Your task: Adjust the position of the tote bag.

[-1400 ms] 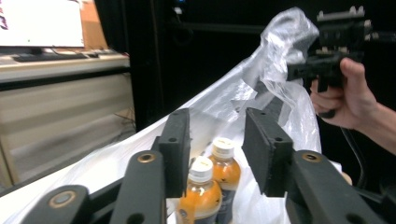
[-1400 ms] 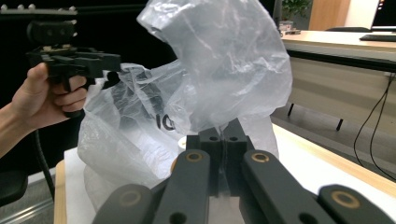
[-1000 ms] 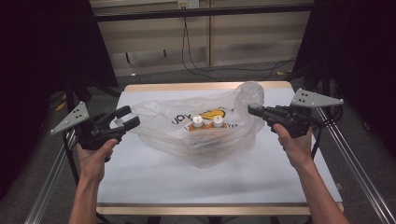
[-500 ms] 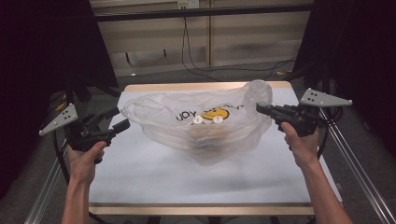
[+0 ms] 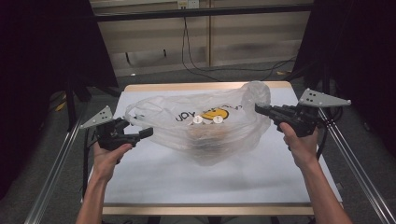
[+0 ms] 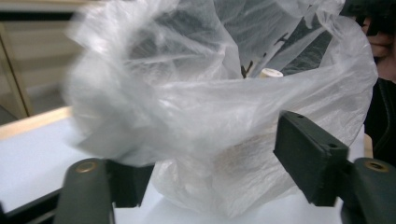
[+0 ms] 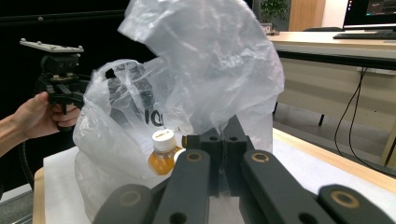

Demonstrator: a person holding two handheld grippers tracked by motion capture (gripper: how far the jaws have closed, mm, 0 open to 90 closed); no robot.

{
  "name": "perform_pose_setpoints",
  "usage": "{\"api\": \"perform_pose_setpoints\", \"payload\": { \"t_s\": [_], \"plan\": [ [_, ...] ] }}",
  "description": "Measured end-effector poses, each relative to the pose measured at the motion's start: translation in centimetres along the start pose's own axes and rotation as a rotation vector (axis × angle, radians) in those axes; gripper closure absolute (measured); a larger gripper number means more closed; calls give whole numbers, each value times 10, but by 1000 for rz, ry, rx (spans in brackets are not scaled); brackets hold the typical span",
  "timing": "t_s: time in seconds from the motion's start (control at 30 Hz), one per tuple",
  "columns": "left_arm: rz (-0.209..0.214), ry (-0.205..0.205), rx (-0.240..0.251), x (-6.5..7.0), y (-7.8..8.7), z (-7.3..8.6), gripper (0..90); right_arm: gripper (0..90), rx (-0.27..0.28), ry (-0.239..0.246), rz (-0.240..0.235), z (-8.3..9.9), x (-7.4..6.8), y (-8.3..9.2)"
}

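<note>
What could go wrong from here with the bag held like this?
1. The left tongs stand open around the bag, their jaws having just been closing a little; that side could slip free and sag.
2. The right tongs pinch thin plastic, which might tear.
3. The bottles stand upright inside and may topple.

Bottles (image 5: 206, 120) inside bag (image 5: 196, 135), on table (image 5: 187, 179)

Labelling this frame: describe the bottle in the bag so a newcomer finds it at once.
On the white table lies a clear plastic bag printed with dark letters and a yellow logo. Inside it, near the middle, stands a small bottle of orange liquid. Its cream cap marks it out against the pale film.
</note>
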State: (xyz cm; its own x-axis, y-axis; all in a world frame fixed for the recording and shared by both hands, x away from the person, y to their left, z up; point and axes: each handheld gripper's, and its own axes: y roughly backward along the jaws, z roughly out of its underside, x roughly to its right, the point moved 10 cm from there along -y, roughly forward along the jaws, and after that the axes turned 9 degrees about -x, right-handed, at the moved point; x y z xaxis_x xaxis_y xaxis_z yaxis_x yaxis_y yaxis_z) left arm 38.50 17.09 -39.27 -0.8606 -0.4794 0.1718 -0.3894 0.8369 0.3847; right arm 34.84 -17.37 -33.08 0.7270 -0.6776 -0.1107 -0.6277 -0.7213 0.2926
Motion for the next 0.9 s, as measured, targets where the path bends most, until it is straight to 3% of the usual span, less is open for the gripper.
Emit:
{"api": "perform_pose_setpoints", "payload": {
  "t_s": [0.07,0.13,0.23,0.37,0.63,0.8,0.9],
  "plan": [
    [7,-16,13,3,-1,-3,489,900,-5,-1,-1,2,0,0],
    [38,-28,39,9,0,-9,717,900,-6,0,0,1,0,0],
    [42,-58,55,15,2,-22,864,900,-8,9,3,-1,-1,3],
    [46,-95,89,27,6,-41,893,900,3,6,17,-6,2,10],
    [8,-142,102,32,19,-71,900,900,11,16,56,-13,13,27],
    [12,-159,86,38,18,-73,900,900,15,17,73,-19,17,34],
    [8,-147,90,35,15,-72,900,900,3,19,88,-19,19,34]
  ]
}}
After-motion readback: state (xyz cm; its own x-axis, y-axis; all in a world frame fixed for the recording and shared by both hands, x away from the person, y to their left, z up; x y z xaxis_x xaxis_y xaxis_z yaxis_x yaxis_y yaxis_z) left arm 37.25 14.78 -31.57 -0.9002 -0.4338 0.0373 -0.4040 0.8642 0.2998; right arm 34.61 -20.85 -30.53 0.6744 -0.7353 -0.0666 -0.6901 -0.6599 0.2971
